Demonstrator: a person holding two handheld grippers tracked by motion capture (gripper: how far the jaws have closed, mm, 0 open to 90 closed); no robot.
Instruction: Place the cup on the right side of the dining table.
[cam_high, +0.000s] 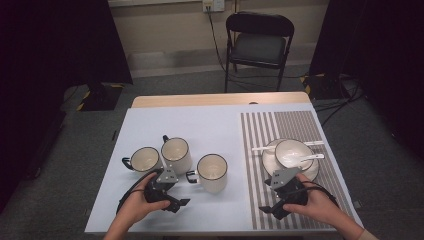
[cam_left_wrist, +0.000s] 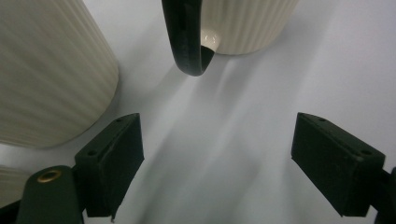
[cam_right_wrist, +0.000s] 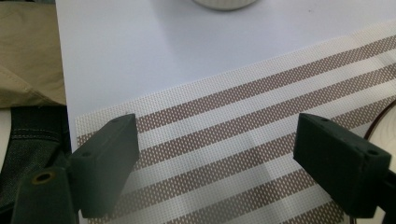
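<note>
Three mugs (cam_high: 176, 161) stand just beyond the left tool (cam_high: 172, 199); its jaws seem apart.

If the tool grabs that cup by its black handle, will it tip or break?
The right-hand mug looks like rigid ceramic or enamel, so probably stiff and possibly chippable if dropped. Held by its handle alone, it would likely tilt, since the ribbed body hangs off to one side. The left tool stands open, just short of the handle.

In the left gripper view, two ribbed mugs are cut off: one (cam_left_wrist: 46, 70) by the left edge, the other (cam_left_wrist: 247, 23) by the top, its dark handle (cam_left_wrist: 187, 42) running out of frame. In the right gripper view, a pale mug base (cam_right_wrist: 224, 3) is clipped at the top.
</note>
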